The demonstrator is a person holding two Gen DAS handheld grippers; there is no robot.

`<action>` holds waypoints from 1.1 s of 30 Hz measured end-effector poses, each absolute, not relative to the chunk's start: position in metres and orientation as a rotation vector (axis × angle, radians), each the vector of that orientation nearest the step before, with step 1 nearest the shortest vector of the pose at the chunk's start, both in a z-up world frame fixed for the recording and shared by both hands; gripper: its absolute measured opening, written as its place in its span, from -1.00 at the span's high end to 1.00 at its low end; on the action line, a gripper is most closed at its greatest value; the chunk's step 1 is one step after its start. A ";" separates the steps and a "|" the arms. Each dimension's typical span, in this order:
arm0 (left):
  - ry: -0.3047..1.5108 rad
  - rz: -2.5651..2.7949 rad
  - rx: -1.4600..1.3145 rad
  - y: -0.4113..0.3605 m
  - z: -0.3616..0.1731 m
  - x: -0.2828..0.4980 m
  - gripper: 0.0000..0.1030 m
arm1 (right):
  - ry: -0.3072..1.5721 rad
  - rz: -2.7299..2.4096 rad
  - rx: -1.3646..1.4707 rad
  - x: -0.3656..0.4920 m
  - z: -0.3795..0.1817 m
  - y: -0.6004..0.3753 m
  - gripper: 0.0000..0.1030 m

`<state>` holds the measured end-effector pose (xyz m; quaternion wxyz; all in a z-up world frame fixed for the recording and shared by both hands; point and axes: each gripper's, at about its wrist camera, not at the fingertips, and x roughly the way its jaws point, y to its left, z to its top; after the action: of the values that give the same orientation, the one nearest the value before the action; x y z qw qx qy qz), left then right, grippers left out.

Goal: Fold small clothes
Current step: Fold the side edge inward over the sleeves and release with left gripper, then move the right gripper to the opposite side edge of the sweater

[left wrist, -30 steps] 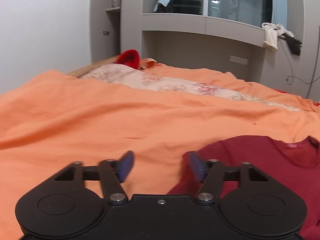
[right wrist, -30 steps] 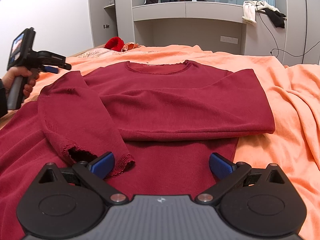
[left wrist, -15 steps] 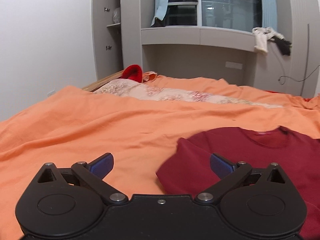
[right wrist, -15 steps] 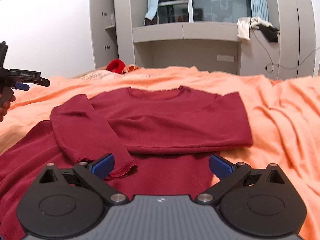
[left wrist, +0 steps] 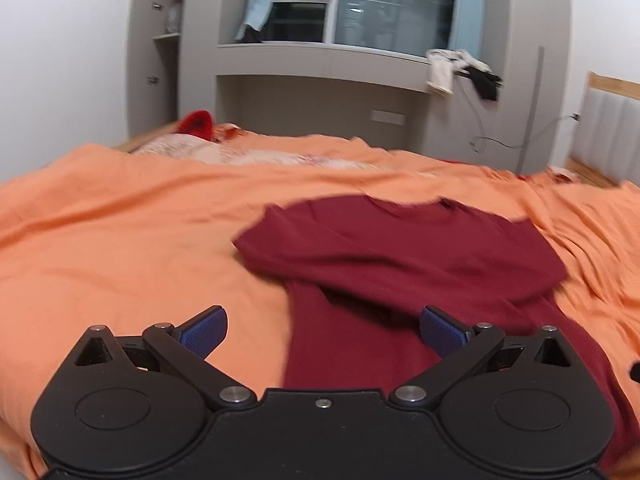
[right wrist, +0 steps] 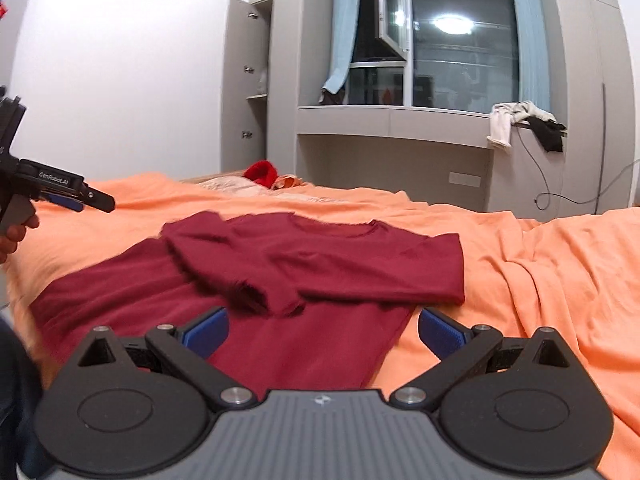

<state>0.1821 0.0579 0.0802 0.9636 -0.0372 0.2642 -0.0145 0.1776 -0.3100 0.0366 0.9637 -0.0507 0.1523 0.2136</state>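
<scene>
Left wrist view: my left gripper hangs above the bed with its blue pads spread wide and nothing between them. Ahead lies the dark red sweater, flat on the orange sheet, neckline away from me, sleeves folded across the chest. Its lower body runs down under the right pad. A red item sits at the far edge of the bed, and pale and black clothes hang off the ledge under the window.

Right wrist view: my right gripper is likewise wide open and empty, held above the sweater's hem. One sleeve's cuff ends just ahead of the left pad; the other sleeve lies folded straight across. My left gripper shows at the left edge, held in my hand over the sheet, apart from the sweater; from this side I cannot tell how far it is open.
</scene>
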 end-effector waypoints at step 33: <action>0.552 -0.146 -0.016 0.048 0.040 0.108 -0.99 | 0.350 0.507 -0.968 0.103 -0.049 -0.198 -0.33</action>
<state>0.1081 0.0482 0.0398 0.9594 -0.0081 0.2724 -0.0722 0.1032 -0.1981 -0.0488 0.8399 -0.4579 0.1654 0.2400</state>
